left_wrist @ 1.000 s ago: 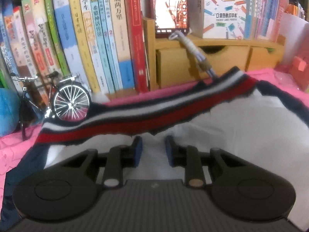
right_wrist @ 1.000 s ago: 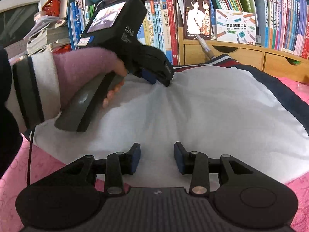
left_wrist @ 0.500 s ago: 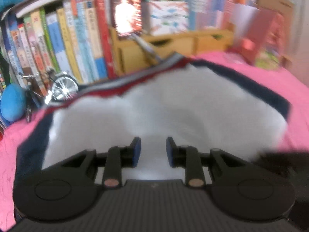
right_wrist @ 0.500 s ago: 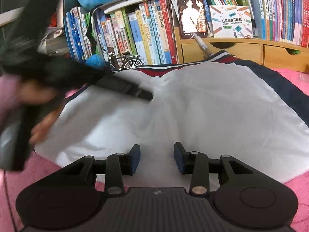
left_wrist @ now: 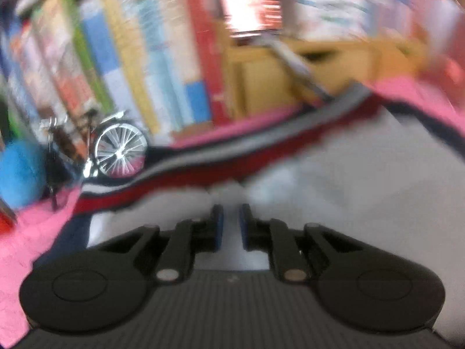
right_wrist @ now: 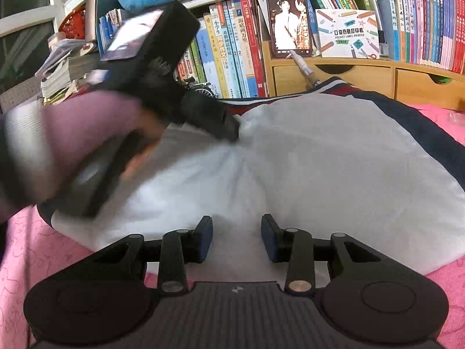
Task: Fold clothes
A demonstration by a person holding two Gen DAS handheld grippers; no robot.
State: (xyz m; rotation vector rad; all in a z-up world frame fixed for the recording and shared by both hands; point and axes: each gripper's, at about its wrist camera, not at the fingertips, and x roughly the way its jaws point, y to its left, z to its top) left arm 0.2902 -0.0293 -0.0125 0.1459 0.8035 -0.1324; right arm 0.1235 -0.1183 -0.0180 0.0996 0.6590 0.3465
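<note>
left wrist view: blurred, but usable.
left gripper [left_wrist: 231, 226]: jaws have just been closing; now nearly together, with a ridge of the white garment [left_wrist: 348, 180] bunched up between the blue pads [left_wrist: 218, 228]. Reads as a pinch on cloth, just short of the striped hem [left_wrist: 203, 171].
hem axis: the red/white/navy band runs across the frame, low on the left and rising to the right, directly ahead of the fingertips. Model bicycle [left_wrist: 116, 148] and books [left_wrist: 139, 58] stand beyond it.
garment location: flat on the pink cover [left_wrist: 29, 232], white body spreading right of the grip.

right wrist view: sharp.
right gripper [right_wrist: 237, 240]: jaws partly open, pads either side of white cloth at the near edge of the garment [right_wrist: 334, 160], not pressing on it. Holding nothing.
left gripper seen from here [right_wrist: 229, 129]: tip down on the cloth at the far left, creases fanning out from it. Gloved hand [right_wrist: 66, 145] on the handle.
key relation: left tool sits at the far hem, right tool at the near edge, garment body between them. Left is nearer the hem, so my read is that the fold pulls the hem toward the right gripper's side.
risk: one-point pinch may drag cloth unevenly.
</note>
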